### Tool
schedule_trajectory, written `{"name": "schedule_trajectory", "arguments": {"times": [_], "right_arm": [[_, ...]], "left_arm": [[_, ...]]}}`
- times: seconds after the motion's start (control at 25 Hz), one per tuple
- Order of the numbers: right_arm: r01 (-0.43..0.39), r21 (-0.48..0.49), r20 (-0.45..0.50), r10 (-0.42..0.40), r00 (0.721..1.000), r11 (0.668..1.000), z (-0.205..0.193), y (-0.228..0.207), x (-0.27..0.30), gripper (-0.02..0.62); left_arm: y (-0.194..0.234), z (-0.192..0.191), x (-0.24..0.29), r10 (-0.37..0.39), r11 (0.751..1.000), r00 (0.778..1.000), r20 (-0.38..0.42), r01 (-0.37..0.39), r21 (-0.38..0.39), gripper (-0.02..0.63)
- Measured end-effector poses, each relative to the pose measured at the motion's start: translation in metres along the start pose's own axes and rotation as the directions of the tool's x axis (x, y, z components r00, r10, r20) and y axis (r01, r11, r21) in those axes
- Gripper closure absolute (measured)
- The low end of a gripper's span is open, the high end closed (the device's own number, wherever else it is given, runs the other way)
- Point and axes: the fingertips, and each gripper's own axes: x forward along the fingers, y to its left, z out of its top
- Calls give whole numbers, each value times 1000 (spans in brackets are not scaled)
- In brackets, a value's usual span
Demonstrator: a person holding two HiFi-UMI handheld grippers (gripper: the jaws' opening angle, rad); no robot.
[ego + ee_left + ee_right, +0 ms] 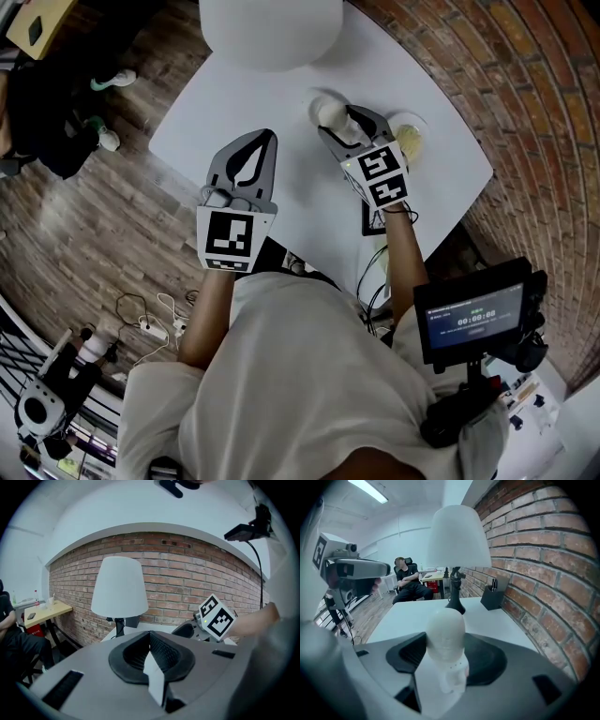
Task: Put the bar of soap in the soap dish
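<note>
White and oval, the soap (446,637) sits between the jaws of my right gripper (347,120), which are closed on its lower part so that its rounded end sticks out past their tips. That gripper is above the white tabletop (281,103), so the soap is off the surface. The dish (411,138), a pale round thing with a yellowish inside, rests on the tabletop just to the right of this gripper's jaws. I cannot tell whether the gripper touches it, and the soap is not in it. My left gripper (265,137) is well to the left of the right one, also over the tabletop. Its jaws are brought together at the tips and there is nothing between them. Straight ahead of both grippers stands a lamp (120,588) with a white shade on a dark stem. Beyond the right gripper, against the brick wall (539,564), is a dark holder (492,598). From the left gripper I see the marker cube (216,616) of the right one, off to the right and ahead. Far ahead of the right gripper, past the tabletop, a person (408,582) sits in a chair.
</note>
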Motion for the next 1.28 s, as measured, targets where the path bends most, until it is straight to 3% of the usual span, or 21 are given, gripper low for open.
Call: {"name": "schedule_trajectory", "arguments": {"times": [0.92, 1.28], "right_arm": [[-119, -99, -180, 100, 979, 988, -26, -1, 30, 339], [-176, -194, -256, 124, 959, 965, -29, 0, 34, 339]], "left_arm": [[2, -11, 8, -1, 1000, 1000, -23, 0, -4, 600], [5, -8, 5, 8, 1000, 1000, -24, -8, 5, 600]]}}
